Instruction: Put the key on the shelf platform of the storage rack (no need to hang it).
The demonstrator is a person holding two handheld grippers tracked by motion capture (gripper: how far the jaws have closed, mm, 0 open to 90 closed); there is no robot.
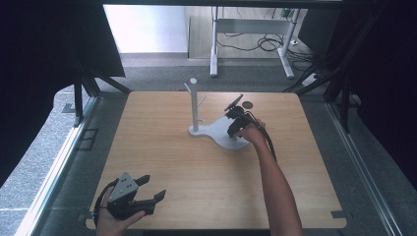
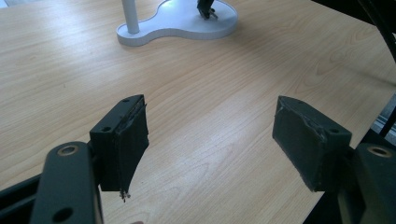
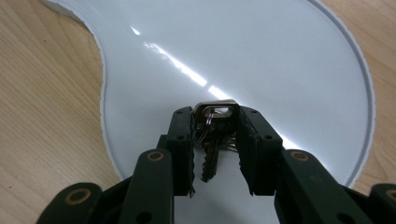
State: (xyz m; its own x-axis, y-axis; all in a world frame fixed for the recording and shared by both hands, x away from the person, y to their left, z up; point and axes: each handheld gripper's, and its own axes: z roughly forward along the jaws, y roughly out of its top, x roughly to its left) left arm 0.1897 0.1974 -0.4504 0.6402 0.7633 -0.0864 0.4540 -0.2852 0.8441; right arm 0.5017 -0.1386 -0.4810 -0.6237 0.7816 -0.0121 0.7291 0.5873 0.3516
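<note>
Keys (image 3: 212, 140) clamped in our right claw (image 3: 215, 140), just over white tray (image 3: 280, 56) of stand on tabletop (image 1: 162, 162); we see tray surface bare around them. Left claw (image 2: 210, 140) spread apart, holding nothing, near tabletop's front edge.

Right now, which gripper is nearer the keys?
Right. The right gripper is clamped on the keys over the white stand base; the left gripper sits open, far back.
</note>
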